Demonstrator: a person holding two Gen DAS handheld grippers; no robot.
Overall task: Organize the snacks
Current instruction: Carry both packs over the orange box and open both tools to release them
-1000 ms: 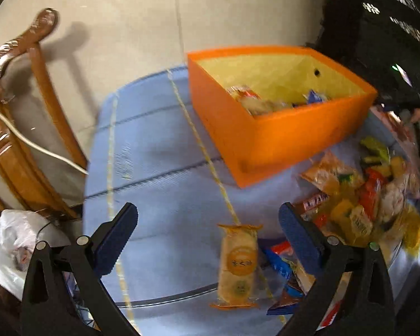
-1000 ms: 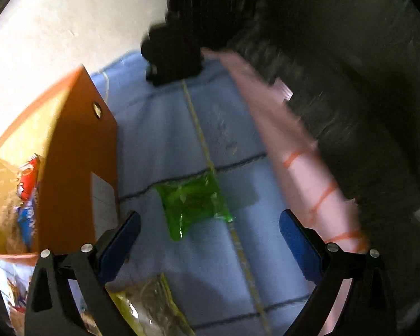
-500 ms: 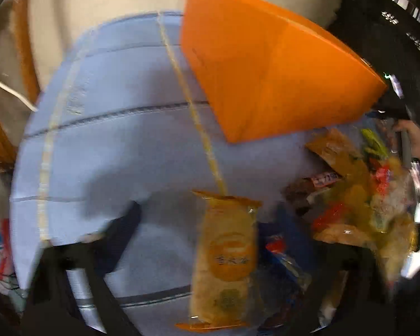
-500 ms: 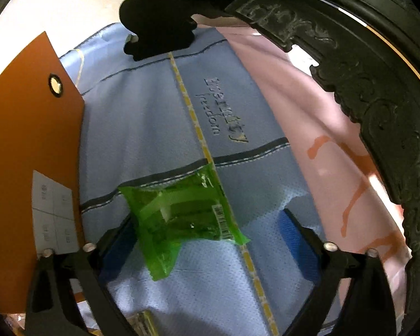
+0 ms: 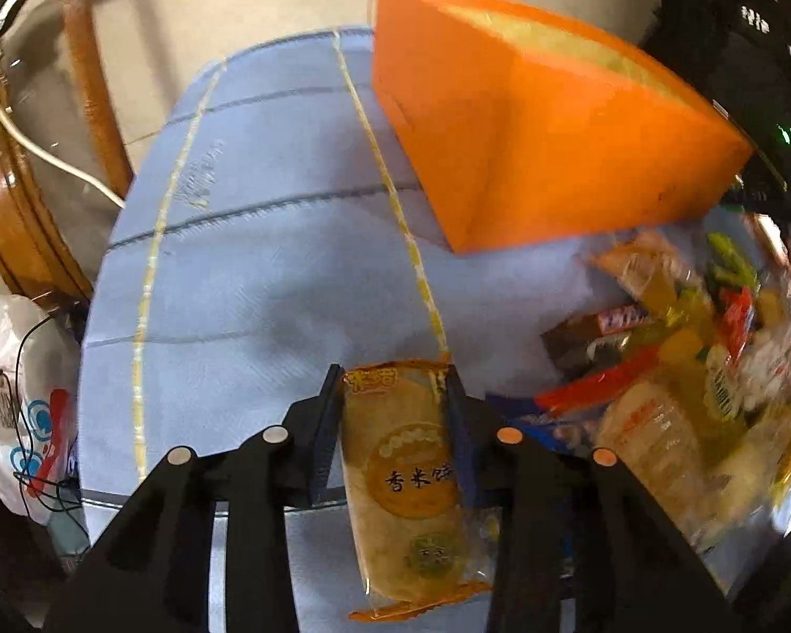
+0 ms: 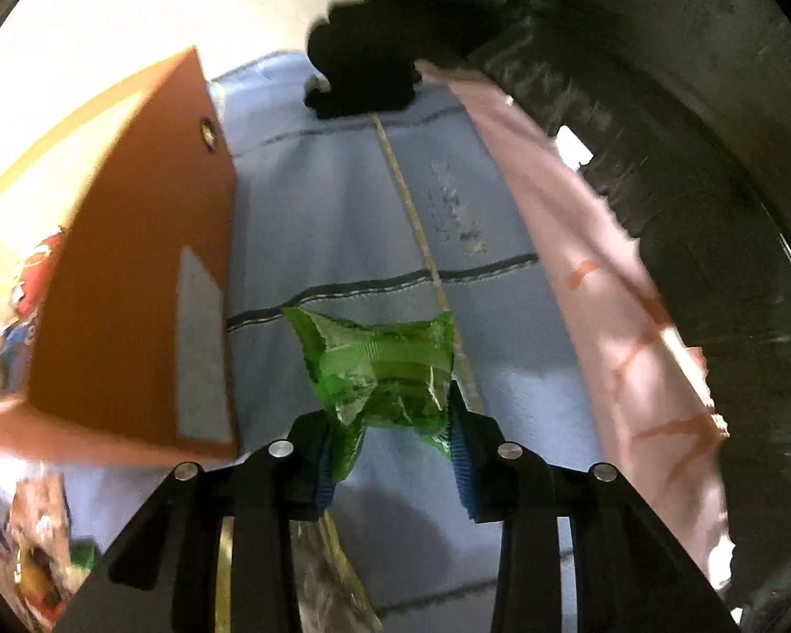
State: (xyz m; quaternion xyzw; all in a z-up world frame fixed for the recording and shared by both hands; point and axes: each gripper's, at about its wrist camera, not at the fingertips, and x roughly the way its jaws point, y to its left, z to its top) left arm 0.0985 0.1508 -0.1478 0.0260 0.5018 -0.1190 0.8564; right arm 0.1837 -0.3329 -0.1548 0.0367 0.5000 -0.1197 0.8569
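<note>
Both sets of jaws, spread wide a second earlier, are now closing. The left gripper (image 5: 395,422) is seen pinching an orange rice-cracker packet (image 5: 414,485) at both sides, above the blue cloth-covered surface (image 5: 248,274) beside the snack pile (image 5: 685,369). The right gripper (image 6: 393,448) is seen pinching a crumpled green packet (image 6: 379,364), right of the orange box (image 6: 132,290). Snacks are visible inside the box.

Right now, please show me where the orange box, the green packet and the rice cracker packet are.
orange box (image 5: 543,147): left wrist view, on its near outer wall.
green packet (image 6: 385,369): right wrist view, on its crumpled middle.
rice cracker packet (image 5: 411,469): left wrist view, on the round printed label.
</note>
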